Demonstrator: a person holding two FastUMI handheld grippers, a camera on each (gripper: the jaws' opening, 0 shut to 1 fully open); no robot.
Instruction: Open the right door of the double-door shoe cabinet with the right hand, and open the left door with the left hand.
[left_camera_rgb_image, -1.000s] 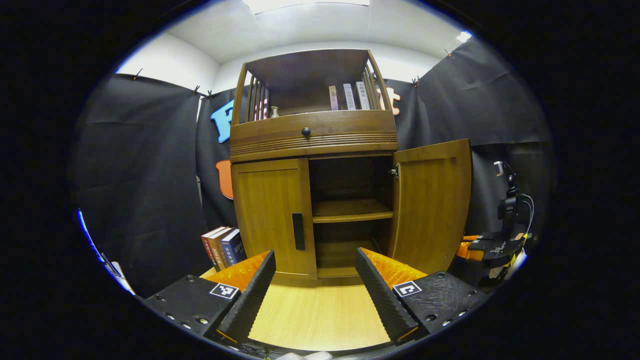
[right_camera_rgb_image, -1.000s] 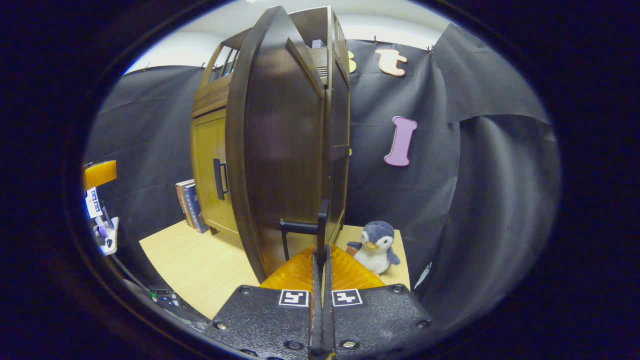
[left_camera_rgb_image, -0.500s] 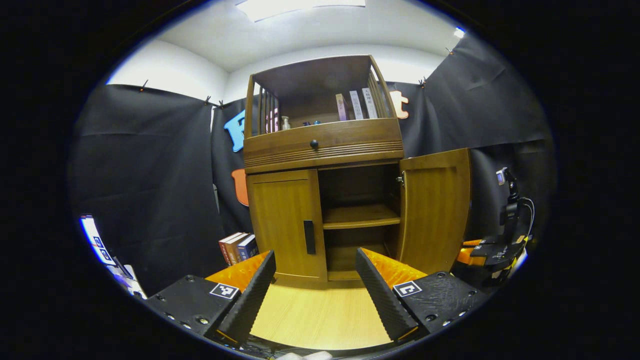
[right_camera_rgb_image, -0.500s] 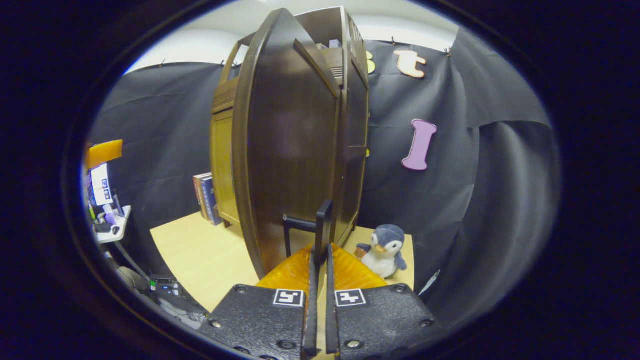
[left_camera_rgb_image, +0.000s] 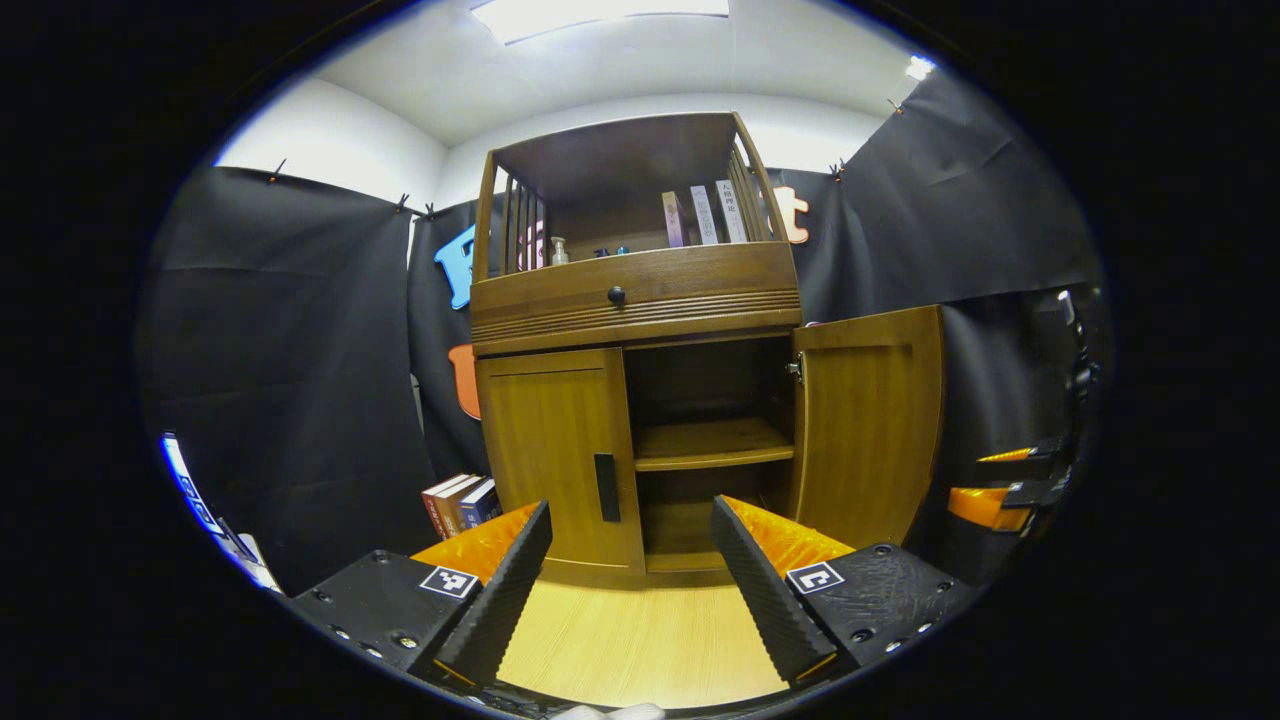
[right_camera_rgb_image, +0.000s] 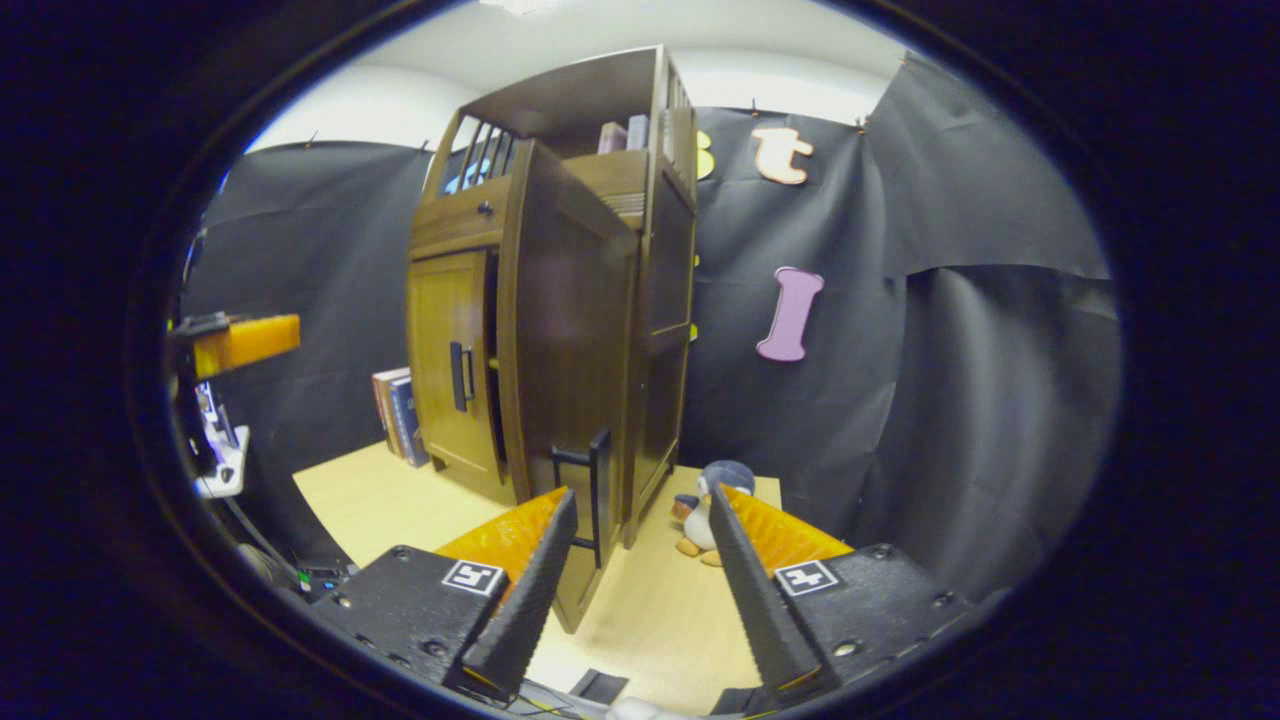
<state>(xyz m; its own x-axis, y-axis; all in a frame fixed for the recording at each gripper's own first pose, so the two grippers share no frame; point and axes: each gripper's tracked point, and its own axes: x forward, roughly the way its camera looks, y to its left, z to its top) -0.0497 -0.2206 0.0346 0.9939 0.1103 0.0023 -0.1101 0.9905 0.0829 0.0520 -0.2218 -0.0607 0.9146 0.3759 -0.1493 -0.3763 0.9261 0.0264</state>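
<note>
The brown wooden shoe cabinet (left_camera_rgb_image: 635, 290) stands straight ahead in the left gripper view. Its left door (left_camera_rgb_image: 555, 450) is closed, with a black handle (left_camera_rgb_image: 605, 487) at its inner edge. The right door (left_camera_rgb_image: 870, 420) is swung wide open, baring a shelf (left_camera_rgb_image: 710, 445). My left gripper (left_camera_rgb_image: 630, 512) is open, a short way in front of the cabinet and touching nothing. In the right gripper view the open right door (right_camera_rgb_image: 560, 340) is seen from outside, its handle (right_camera_rgb_image: 597, 485) just beyond my open right gripper (right_camera_rgb_image: 641, 498) and free of the fingers.
A few books (left_camera_rgb_image: 460, 497) lean beside the cabinet's left side on the light wooden table (left_camera_rgb_image: 640, 640). A plush penguin (right_camera_rgb_image: 700, 510) sits by the cabinet's right side. The right gripper (left_camera_rgb_image: 1000, 490) shows at the far right, the left gripper (right_camera_rgb_image: 245, 340) at the far left.
My right gripper has opened, let go of the right door's handle and drawn back a little. The left gripper stays open and has barely shifted.
</note>
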